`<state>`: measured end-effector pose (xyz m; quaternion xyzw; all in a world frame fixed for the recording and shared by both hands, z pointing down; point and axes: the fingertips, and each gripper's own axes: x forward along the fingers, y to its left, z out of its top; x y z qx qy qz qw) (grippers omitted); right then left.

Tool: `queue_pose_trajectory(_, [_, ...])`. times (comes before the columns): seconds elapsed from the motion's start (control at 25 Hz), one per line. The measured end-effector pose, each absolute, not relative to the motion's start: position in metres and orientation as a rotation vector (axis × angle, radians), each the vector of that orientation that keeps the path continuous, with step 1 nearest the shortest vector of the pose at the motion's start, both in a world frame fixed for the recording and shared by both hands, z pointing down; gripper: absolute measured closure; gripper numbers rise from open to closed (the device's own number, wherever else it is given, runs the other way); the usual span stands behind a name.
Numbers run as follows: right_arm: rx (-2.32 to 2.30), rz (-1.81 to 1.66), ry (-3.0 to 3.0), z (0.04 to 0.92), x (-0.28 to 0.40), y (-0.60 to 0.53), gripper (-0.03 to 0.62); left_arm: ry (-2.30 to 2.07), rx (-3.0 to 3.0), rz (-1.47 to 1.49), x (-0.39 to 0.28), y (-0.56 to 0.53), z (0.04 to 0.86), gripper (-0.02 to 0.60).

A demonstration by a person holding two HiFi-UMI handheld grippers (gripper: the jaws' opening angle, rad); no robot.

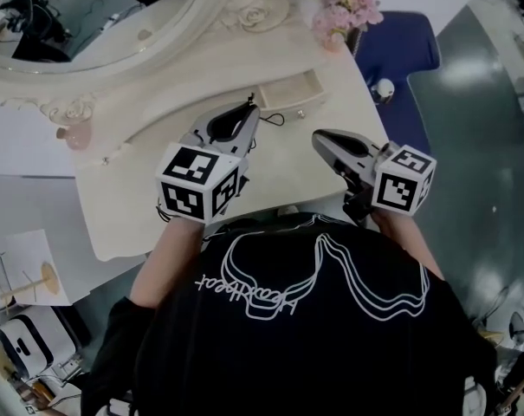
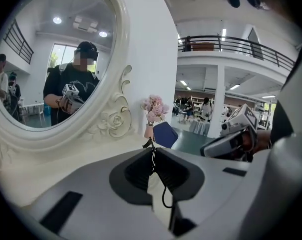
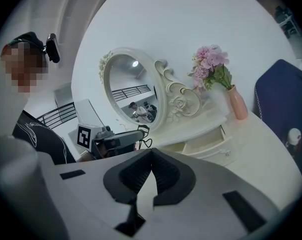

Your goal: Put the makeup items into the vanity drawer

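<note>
Left gripper (image 2: 151, 153) pinches a thin black cord (image 2: 163, 194), loop dangling. Open drawer (image 1: 287, 92) just ahead, likely drop target. Right gripper (image 3: 151, 153) pressed together, empty.

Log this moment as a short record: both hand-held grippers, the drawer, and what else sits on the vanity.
left hand-held gripper: shut on a thin black looped cord, held over the vanity top near the drawer
right hand-held gripper: shut, nothing between its jaws
drawer: pulled open, nothing visible inside
also on vanity: pink flowers in a vase, small pink object by the mirror
</note>
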<state>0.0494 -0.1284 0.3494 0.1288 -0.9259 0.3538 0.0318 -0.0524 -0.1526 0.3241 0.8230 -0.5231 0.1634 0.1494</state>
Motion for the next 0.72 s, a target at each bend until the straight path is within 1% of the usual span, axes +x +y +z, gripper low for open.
queue_pose_trajectory(0.48, [0.453, 1.119, -2.859, 0.356, 0.071, -0.154, 0.591, -1.487, 2.442, 0.53, -0.022, -0.204, 0.319, 0.554])
queue_pose_trajectory(0.72, [0.476, 1.166, -2.831, 0.369, 0.077, -0.159, 0.591, -1.466, 2.471, 0.588, -0.011, -0.229, 0.33, 0.554])
